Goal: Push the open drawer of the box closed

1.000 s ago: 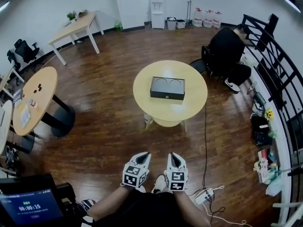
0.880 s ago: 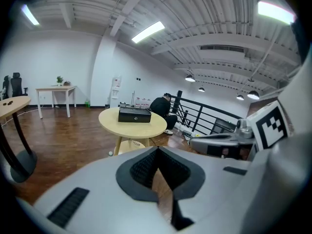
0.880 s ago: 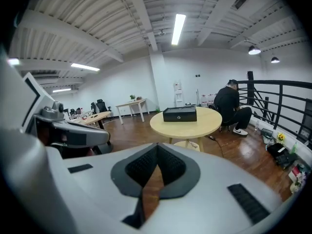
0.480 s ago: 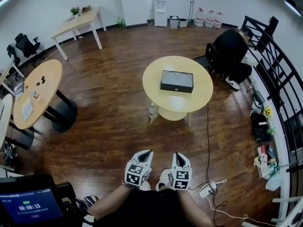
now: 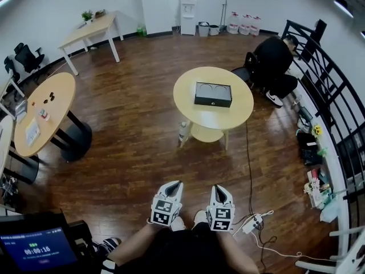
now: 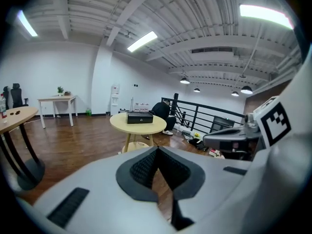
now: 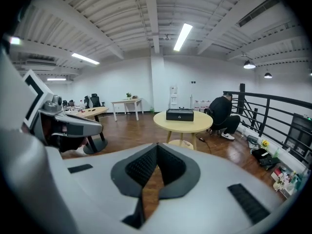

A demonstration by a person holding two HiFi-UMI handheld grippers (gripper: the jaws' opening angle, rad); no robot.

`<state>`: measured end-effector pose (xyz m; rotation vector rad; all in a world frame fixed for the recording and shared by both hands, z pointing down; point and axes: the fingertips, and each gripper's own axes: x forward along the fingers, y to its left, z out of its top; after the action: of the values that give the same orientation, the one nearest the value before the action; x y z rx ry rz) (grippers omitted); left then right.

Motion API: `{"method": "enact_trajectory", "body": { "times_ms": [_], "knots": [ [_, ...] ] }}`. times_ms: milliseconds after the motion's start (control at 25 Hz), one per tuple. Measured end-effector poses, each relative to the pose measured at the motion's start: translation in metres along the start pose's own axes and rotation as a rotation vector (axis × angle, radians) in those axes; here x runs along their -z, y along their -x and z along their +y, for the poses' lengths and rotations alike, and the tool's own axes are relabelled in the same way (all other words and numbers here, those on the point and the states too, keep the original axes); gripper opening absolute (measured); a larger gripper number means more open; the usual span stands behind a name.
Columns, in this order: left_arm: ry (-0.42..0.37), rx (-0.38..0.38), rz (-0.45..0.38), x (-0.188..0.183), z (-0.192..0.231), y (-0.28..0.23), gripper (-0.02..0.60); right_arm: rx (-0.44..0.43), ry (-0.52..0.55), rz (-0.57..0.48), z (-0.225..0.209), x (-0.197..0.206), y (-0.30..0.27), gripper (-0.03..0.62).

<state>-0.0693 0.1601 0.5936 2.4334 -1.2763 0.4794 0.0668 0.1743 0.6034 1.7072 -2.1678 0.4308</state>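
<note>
Sitting on round pale wooden table [image 5: 187, 93]: matte black rectangular box [image 5: 213, 95].

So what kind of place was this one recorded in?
Most likely an open-plan office or break area, perhaps a mezzanine: a water dispenser with spare bottles nearby, office chairs in a corner, and a black railing along one side.

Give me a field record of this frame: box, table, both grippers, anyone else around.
box: black box, near the middle of the round table
drawer: too far to tell
left gripper: fingers together, empty, low by the person's body
right gripper: fingers together, empty, beside the left
gap to box: wood floor between, no contact
other person: seated beyond the table
</note>
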Motion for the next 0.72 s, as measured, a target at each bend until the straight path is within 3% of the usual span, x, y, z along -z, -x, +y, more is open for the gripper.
{"method": "enact_trajectory", "body": {
  "times_ms": [200,480,720],
  "knots": [
    [0.095,-0.011,-0.013,-0.003,-0.001,0.009,0.0,-0.002,-0.008,0.02,-0.004,0.007,0.005,0.005],
    [0.047,-0.028,-0.044,-0.013,-0.011,0.015,0.0,-0.002,0.01,-0.003,-0.003,0.004,0.019,0.005],
    [0.061,-0.029,-0.046,-0.009,-0.008,0.017,0.0,0.003,0.022,-0.039,0.001,-0.004,0.017,0.005]
  ]
}}
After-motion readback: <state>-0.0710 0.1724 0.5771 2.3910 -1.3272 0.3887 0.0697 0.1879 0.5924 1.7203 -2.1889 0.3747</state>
